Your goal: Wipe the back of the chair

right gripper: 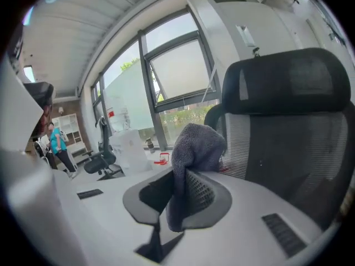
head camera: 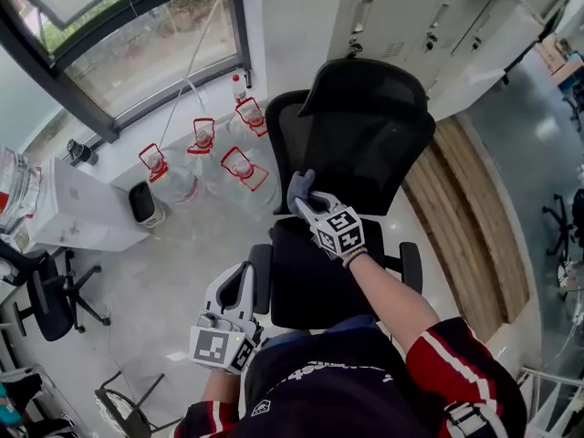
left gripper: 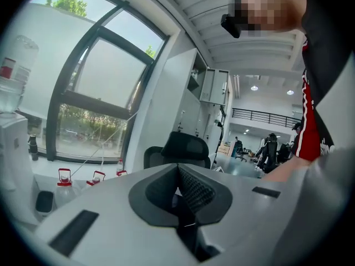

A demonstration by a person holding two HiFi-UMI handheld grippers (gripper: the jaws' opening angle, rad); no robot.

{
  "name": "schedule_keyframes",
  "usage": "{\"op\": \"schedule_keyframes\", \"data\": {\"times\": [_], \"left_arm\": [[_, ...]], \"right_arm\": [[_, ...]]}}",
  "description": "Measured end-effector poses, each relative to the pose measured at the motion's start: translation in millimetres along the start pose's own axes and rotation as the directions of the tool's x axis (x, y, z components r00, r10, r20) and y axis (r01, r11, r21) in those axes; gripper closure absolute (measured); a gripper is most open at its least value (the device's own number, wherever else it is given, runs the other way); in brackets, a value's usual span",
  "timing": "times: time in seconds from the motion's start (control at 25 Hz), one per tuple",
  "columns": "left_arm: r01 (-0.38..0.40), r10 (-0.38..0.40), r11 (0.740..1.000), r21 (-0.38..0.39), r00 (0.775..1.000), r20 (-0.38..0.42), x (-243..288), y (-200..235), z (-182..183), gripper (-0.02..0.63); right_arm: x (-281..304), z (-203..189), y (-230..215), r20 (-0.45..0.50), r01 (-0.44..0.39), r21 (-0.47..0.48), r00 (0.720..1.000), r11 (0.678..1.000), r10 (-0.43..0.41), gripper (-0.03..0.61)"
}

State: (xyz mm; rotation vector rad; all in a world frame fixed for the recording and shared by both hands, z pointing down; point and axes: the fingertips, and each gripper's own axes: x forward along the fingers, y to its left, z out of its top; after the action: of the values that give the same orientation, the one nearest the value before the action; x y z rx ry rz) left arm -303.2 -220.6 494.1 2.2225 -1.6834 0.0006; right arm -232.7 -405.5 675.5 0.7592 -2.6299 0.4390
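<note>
A black mesh office chair [head camera: 360, 144] faces me, its backrest [right gripper: 294, 143] and headrest [right gripper: 288, 82] filling the right of the right gripper view. My right gripper [head camera: 304, 196] is shut on a grey cloth [right gripper: 194, 148], which bunches up over the jaws close to the backrest's left edge [head camera: 290, 167]. Whether the cloth touches the mesh I cannot tell. My left gripper [head camera: 228, 292] hangs low by the chair's left armrest [head camera: 260, 276], jaws closed together with nothing in them. The same chair [left gripper: 180, 148] shows small and far in the left gripper view.
Several water jugs with red handles [head camera: 239, 167] stand on the floor left of the chair, below a large window [head camera: 137, 44]. A white water dispenser [head camera: 78, 208] and another black chair [head camera: 46, 295] are at the left. White lockers [head camera: 429, 26] stand behind.
</note>
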Motion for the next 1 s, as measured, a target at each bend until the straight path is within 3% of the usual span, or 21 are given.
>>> {"op": "schedule_keyframes", "data": {"times": [0.28, 0.56, 0.76, 1.0], "left_arm": [[0.107, -0.109, 0.989, 0.103, 0.994, 0.011, 21.1, -72.1, 9.4, 0.589], [0.158, -0.164, 0.973, 0.168, 0.986, 0.022, 25.6, -162.9, 13.9, 0.589], [0.182, -0.193, 0.960, 0.211, 0.981, 0.030, 16.4, -238.9, 6.8, 0.589], [0.214, -0.234, 0.941, 0.262, 0.971, 0.047, -36.5, -334.2, -3.6, 0.589]], "right_arm": [[-133.0, 21.9, -3.4, 0.092, 0.116, -0.028, 0.989, 0.993, -0.113, 0.517], [-302.7, 33.7, 3.1, 0.186, 0.260, 0.008, 0.948, 0.966, -0.257, 0.517], [-405.7, 20.9, 27.4, 0.218, 0.302, 0.012, 0.929, 0.953, -0.297, 0.517], [-510.8, -1.1, 74.3, 0.264, 0.313, 0.012, 0.915, 0.950, -0.305, 0.517]]}}
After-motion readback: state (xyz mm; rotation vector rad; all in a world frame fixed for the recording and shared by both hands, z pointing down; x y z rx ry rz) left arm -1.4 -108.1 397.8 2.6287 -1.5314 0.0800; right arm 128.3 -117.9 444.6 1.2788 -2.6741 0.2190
